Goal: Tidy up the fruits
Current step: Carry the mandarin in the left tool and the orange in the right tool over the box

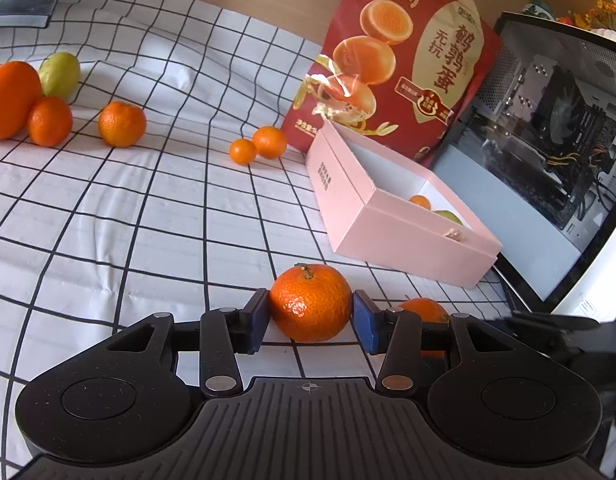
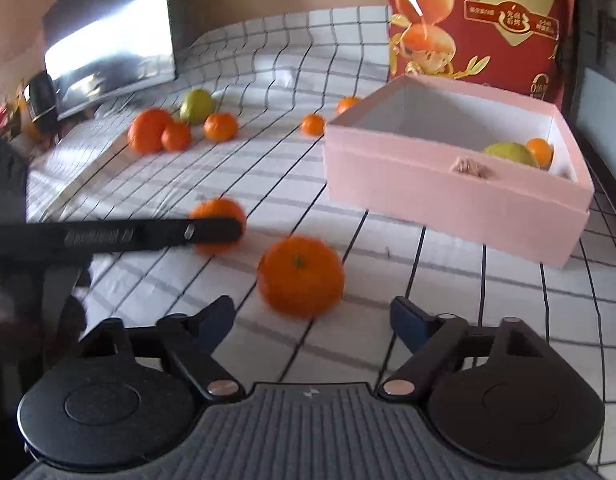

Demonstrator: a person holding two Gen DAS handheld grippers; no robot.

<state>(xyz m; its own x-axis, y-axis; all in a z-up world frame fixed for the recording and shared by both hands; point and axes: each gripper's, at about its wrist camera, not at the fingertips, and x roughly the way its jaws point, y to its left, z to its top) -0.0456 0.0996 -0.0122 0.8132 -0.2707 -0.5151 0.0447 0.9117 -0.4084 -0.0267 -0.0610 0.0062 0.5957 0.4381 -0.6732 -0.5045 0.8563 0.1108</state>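
Near the front edge of the checked tablecloth (image 1: 107, 240), the left gripper (image 1: 311, 320) has its blue pads (image 1: 256, 322) pressed against both sides of a stemmed mandarin (image 1: 310, 302), jaws closed to the fruit's width, the fruit resting on the cloth. Just to its right, a second mandarin (image 2: 300, 276) sits in front of the right gripper (image 2: 312, 320), whose fingers (image 2: 408, 322) are spread wide and hold nothing, the fruit lying just beyond the tips and apart from them. Toward the right edge, the pink box (image 1: 404, 236) stands open-topped, and inside at its far end lie a green fruit (image 2: 510, 154) and a small orange one (image 2: 540, 151) side by side. Behind the box a red bag (image 1: 404, 56) stands upright. Over at the far left of the cloth, a large orange (image 1: 9, 98), a green fruit (image 1: 59, 74) and two mandarins (image 1: 121, 124) cluster together, and two smaller mandarins (image 1: 259, 146) sit touching near the box's far corner.
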